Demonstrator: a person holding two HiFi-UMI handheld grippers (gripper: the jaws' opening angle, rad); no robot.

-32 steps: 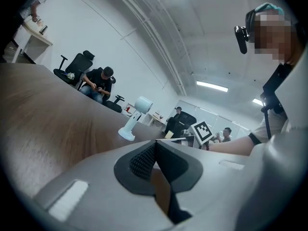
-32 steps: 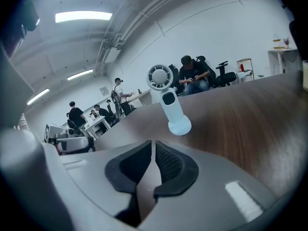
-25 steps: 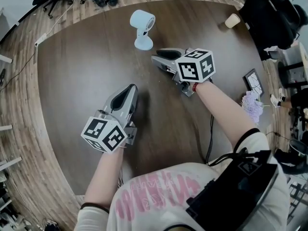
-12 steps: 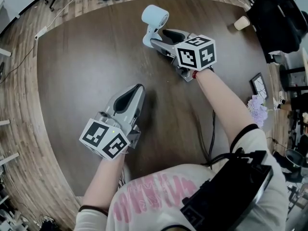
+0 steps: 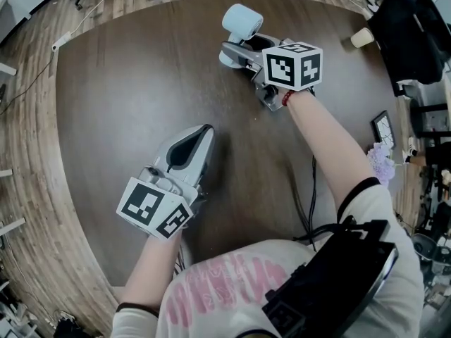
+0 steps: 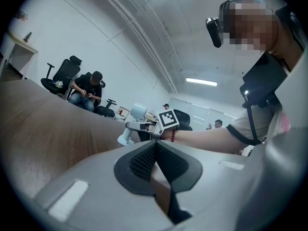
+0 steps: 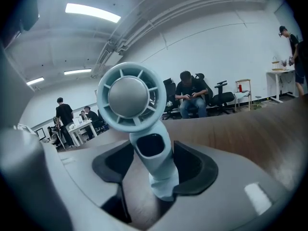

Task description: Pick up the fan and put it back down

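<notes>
Pale blue fan (image 5: pixel 242 20) upper centre of desk (image 5: pixel 120 104), stem between right gripper (image 5: pixel 239 48) jaws (just opened wide, no squeeze). Risk: off-centre closing tips top-heavy fan. Left gripper (image 5: pixel 202 134) jaws together, empty.

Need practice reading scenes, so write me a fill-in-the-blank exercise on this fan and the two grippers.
The fan stands between the fingers of the ____ gripper. The fan's base rests on the ____. The left gripper, fingers shut, holds ____.
Missing: right; table; nothing.
Fingers of the right gripper have just been opening, the fan's stem between them.
</notes>
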